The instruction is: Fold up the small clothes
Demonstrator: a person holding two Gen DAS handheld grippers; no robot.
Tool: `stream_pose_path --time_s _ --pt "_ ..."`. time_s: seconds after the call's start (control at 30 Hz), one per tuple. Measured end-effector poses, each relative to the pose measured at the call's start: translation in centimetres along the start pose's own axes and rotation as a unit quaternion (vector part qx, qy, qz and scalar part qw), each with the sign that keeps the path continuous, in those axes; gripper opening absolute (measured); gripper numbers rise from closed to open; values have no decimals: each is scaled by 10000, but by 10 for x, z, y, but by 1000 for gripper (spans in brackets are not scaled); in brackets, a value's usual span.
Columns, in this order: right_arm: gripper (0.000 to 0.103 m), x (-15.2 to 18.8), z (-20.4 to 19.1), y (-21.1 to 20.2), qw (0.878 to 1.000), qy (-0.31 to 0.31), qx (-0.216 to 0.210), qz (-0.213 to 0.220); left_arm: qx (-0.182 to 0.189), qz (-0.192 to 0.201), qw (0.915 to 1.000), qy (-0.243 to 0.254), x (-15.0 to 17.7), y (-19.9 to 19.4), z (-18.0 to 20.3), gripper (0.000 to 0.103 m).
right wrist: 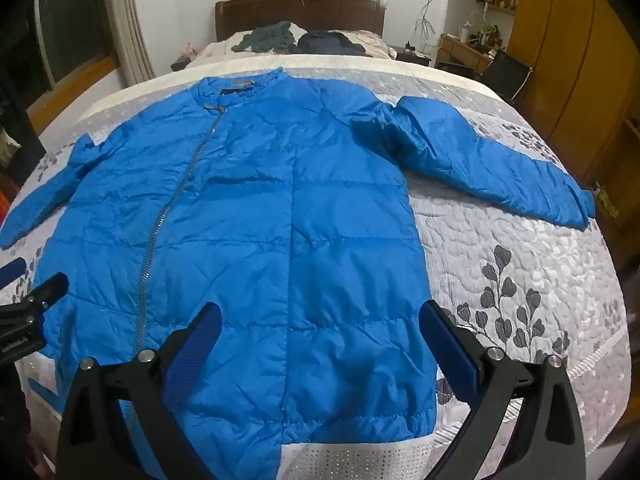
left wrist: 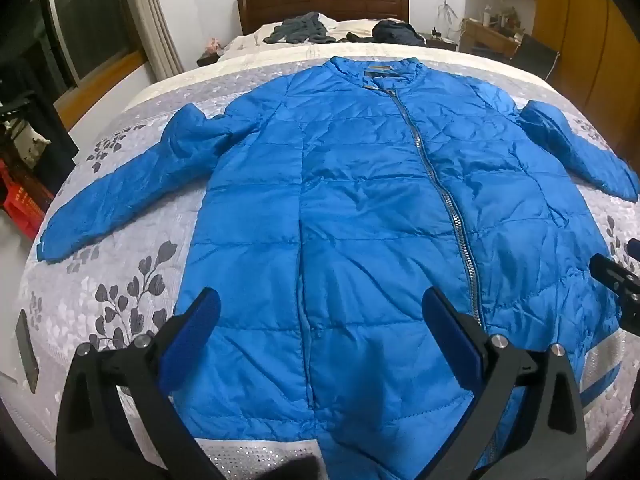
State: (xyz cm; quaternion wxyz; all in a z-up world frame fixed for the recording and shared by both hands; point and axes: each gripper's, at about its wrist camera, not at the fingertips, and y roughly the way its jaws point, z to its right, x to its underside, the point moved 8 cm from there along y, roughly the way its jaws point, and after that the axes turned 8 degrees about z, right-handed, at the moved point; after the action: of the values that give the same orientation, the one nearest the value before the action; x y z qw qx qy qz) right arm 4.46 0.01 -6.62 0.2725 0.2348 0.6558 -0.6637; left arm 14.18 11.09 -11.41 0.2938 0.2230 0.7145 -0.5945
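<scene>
A blue padded jacket lies flat and face up on a grey bedspread printed with dark leaves, filling the middle of both views, its collar toward the top of the frame and its hem at the bottom. The zipper is closed and runs at a slant from the collar down to the hem. Both sleeves are spread outward: in the left wrist view one sleeve reaches the left edge of the frame, and in the right wrist view the other sleeve stretches toward the right edge.

The left gripper hovers over the hem at the bottom centre of its view, its blue-padded fingers spread wide with nothing between them. The right gripper sits likewise at the bottom centre of its own view, fingers wide apart and empty, above the hem's right corner.

At the top of the frames, dark clothes lie heaped near a wooden headboard. A wooden wardrobe fills the upper right.
</scene>
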Motion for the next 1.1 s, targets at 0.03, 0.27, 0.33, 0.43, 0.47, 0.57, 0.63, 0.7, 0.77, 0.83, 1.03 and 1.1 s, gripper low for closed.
stream_pose_path --time_s 0.03,0.27,0.33,0.43,0.47,0.57,0.63,0.7,0.77,0.83,1.03,1.1 --pt "99 0 0 0 10000 -3 2 1 13 10 10000 -1 0 0 0 100" --pt "99 -2 -8 0 10000 -20 70 1 84 60 9999 -74 -3 -1 0 100" --pt "99 -5 -9 -2 10000 -4 77 -5 48 100 9999 -116 -5 -2 -6 100" --pt "99 -4 -8 -2 10000 68 17 -4 2 131 9998 -140 -4 -3 -3 100" --pt "99 0 -1 -1 9999 118 -44 8 -2 120 9998 -152 -4 -2 -3 100" --pt "99 0 -1 0 9999 118 -54 9 -57 114 9998 -169 -4 -1 -5 100" --pt "99 0 0 1 9999 131 -64 -7 -69 112 9997 -183 -5 0 -5 100" --pt "99 0 -1 1 9999 141 -59 -8 -63 106 9997 -187 -4 1 -5 100" --pt "99 0 -1 1 9999 141 -61 -5 -76 107 9997 -182 -4 2 -5 100" --pt "99 1 -1 1 9999 144 -52 0 -72 103 9997 -192 -4 3 -5 100" --pt "99 1 -1 2 9999 148 -31 -3 -64 88 9997 -201 -3 5 -3 100" --pt "99 2 -1 3 9999 159 -43 -19 -60 95 9998 -189 -3 5 -2 100"
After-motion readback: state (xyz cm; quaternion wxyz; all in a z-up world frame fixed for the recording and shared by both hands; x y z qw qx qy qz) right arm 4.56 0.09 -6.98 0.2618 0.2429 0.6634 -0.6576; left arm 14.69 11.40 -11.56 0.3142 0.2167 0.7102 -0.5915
